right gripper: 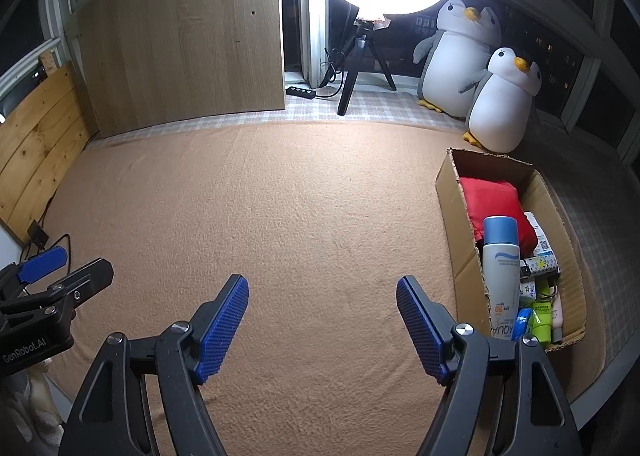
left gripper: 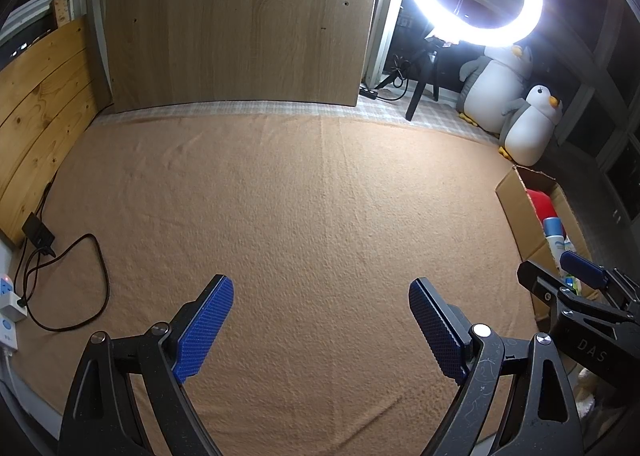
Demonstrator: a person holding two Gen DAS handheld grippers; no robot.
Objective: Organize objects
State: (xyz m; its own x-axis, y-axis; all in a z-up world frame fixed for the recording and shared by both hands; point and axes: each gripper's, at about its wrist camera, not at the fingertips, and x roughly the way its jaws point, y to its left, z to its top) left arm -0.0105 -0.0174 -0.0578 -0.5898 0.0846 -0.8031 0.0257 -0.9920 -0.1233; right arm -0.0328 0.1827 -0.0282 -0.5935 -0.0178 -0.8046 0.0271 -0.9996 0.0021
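A cardboard box (right gripper: pixel 454 191) sits on the tan blanket (right gripper: pixel 300 195) at the right. It holds a red pouch (right gripper: pixel 494 203), a white sunscreen bottle with a blue cap (right gripper: pixel 500 268), a green tube (right gripper: pixel 540 322) and several small packets. My right gripper (right gripper: pixel 322 316) is open and empty over the blanket, left of the box. My left gripper (left gripper: pixel 320 320) is open and empty over the bare blanket (left gripper: pixel 280 195). The box (left gripper: pixel 516 203) shows at the right edge of the left wrist view, behind the right gripper's fingers (left gripper: pixel 536 280).
A wooden panel (left gripper: pixel 240 23) stands at the back. A ring light on a tripod (right gripper: pixel 360 51) and two plush penguins (right gripper: pixel 504 103) are at the back right. A power strip (left gripper: pixel 10 300) and black cables (left gripper: pixel 80 280) lie at the left by pine boards (left gripper: pixel 40 103).
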